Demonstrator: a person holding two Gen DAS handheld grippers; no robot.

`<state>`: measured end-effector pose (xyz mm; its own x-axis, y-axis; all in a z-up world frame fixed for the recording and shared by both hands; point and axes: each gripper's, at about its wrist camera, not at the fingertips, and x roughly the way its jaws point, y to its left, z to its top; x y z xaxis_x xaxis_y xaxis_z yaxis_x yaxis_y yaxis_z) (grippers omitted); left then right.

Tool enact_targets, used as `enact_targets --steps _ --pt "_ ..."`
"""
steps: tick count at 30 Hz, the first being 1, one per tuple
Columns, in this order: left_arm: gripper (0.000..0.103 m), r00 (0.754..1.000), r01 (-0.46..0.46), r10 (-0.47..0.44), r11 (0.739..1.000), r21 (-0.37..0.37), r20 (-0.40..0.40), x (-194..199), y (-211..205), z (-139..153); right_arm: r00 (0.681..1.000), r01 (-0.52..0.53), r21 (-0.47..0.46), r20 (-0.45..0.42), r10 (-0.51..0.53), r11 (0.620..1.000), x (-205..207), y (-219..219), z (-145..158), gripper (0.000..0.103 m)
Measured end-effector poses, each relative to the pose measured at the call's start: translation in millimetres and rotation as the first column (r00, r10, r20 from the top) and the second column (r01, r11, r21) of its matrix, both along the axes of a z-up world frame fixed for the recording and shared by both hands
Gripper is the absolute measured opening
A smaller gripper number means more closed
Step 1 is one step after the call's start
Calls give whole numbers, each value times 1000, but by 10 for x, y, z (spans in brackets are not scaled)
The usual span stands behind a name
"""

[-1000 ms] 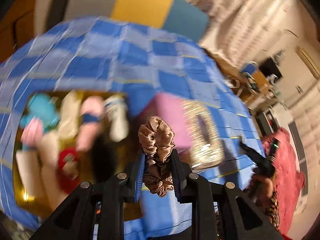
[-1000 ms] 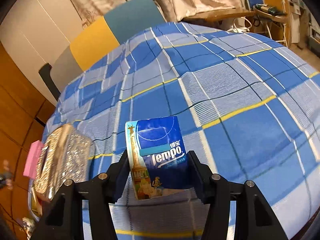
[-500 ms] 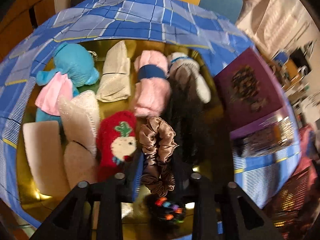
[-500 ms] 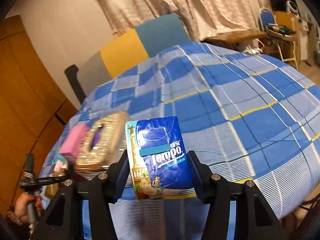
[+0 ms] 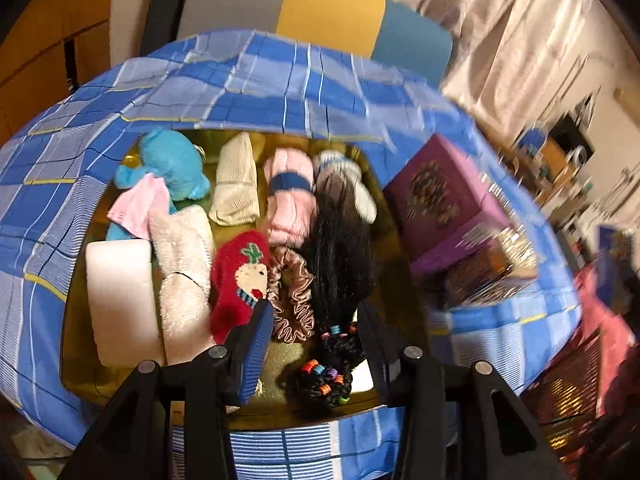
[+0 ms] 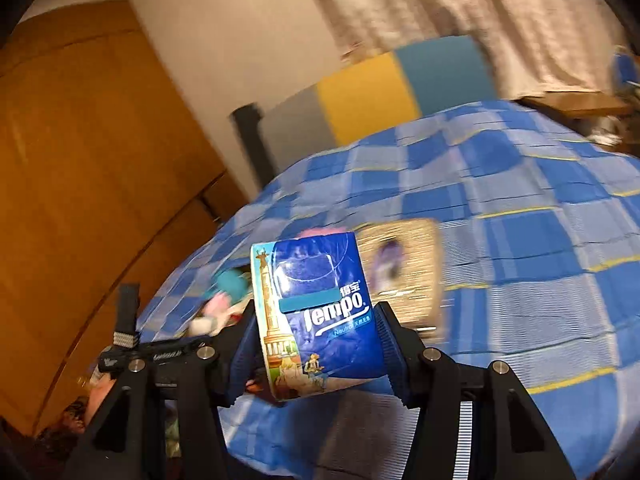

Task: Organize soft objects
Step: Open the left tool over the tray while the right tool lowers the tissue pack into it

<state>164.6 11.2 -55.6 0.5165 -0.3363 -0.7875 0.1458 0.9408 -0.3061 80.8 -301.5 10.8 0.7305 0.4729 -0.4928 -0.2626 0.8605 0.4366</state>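
In the left wrist view my left gripper (image 5: 316, 344) is open and empty just above a gold tray (image 5: 280, 364) on the blue checked bedspread. A brown satin scrunchie (image 5: 294, 296) lies in the tray between a red knitted piece (image 5: 238, 280) and a black hairpiece (image 5: 340, 264) with a beaded hair tie (image 5: 324, 376). In the right wrist view my right gripper (image 6: 316, 328) is shut on a blue Tempo tissue pack (image 6: 316, 320), held up above the bed. The left gripper (image 6: 132, 354) shows at the lower left there.
The tray also holds a blue plush toy (image 5: 168, 164), a pink cloth (image 5: 140, 208), a cream knit (image 5: 236, 184), a pink roll (image 5: 290, 200), a fluffy white piece (image 5: 182, 264) and a white block (image 5: 120, 296). A purple box (image 5: 444, 200) and its glittery gold lid (image 6: 404, 268) lie beside it.
My left gripper has opened and let go of the brown scrunchie, which now lies in the tray. My right gripper has swung left towards the tray with the tissue pack.
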Motion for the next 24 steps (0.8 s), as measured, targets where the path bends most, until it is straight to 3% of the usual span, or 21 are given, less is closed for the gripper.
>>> enact_targets --steps 5,10,14,19,24 --pt "44 994 -74 78 996 -57 77 -174 301 112 987 -150 21 -60 151 988 216 696 -161 57" --pt "44 980 -127 127 992 -9 152 -395 489 181 954 -260 31 -148 261 965 439 1389 -426 57" --pt "44 969 -183 168 981 65 183 -504 582 187 945 -251 -17 -222 242 968 619 1813 -641 57" --pt "44 951 -258 238 962 83 198 -600 761 190 929 -214 -45 -320 189 976 867 2100 -933 57" --pt "44 933 -316 283 940 126 224 -688 839 171 891 -206 26 -408 199 978 982 2261 -1178 57"
